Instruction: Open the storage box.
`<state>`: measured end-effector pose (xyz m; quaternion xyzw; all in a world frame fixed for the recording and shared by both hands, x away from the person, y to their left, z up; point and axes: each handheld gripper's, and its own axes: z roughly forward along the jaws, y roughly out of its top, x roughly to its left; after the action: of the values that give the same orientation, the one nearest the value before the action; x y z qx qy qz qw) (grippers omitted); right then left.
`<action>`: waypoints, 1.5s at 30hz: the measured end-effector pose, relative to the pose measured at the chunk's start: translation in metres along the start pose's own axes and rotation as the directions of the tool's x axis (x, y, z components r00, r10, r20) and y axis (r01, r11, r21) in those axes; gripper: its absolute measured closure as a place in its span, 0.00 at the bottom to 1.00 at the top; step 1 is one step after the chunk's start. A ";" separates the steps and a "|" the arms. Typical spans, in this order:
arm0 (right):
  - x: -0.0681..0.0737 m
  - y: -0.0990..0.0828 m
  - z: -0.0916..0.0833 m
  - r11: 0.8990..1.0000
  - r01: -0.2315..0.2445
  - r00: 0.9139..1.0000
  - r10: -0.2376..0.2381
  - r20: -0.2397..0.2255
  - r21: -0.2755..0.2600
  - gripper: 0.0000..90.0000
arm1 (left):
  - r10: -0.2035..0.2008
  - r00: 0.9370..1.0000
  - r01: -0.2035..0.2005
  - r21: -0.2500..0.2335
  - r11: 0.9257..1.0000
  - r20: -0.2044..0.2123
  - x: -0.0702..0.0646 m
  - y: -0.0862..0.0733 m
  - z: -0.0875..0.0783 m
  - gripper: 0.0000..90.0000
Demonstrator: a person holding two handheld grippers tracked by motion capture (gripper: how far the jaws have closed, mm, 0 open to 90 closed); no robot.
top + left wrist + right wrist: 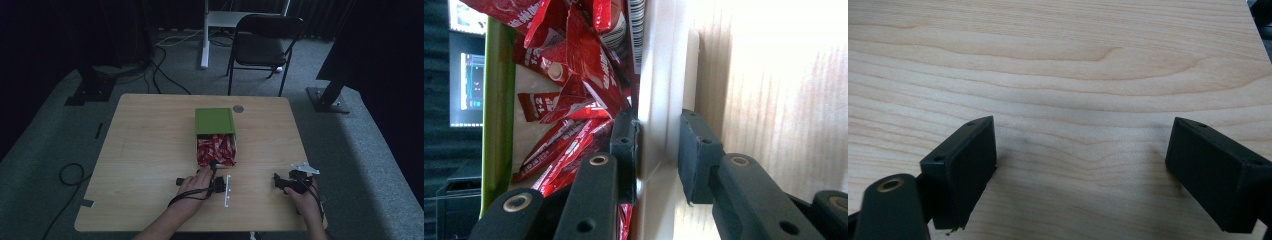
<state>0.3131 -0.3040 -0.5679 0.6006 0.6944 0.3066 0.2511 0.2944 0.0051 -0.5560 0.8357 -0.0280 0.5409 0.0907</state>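
A white box (235,150) full of red snack packets (216,150) stands mid-table, its green lid (215,121) lying at the far side. My left gripper (214,169) reaches the box's near wall, rolled on its side. In the left gripper view the white wall (659,100) runs between the two pads, one pad inside among the red packets (584,65) and one outside; the left gripper (659,145) is shut on that wall. My right gripper (276,181) rests low at the table's front right. Its jaws are wide apart, the right gripper (1080,150) open over bare wood.
A small round grey disc (238,108) lies on the wooden table (150,145) just beyond the lid. A black folding chair (265,45) stands behind the table. Cables (70,175) trail over the carpet at the left.
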 end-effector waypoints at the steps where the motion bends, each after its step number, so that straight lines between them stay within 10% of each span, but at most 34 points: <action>1: 0.000 0.000 0.000 1.000 0.000 1.000 0.000 0.000 0.000 0.14 | 0.002 1.000 -0.002 -0.002 1.000 0.001 0.000 0.000 -0.001 0.81; 38: 0.000 0.000 0.000 1.000 0.001 1.000 -0.001 0.000 0.000 0.14 | 0.018 1.000 -0.017 -0.022 1.000 0.023 -0.020 0.002 -0.034 0.81; 45: 0.000 0.000 0.000 1.000 0.001 1.000 -0.001 0.000 0.000 0.14 | -0.029 0.998 0.032 -0.050 0.998 0.064 -0.017 0.001 -0.038 0.74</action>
<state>0.3131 -0.3040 -0.5679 0.6003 0.6947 0.3063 0.2513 0.2533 0.0098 -0.5562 0.8503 -0.0319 0.5116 0.1192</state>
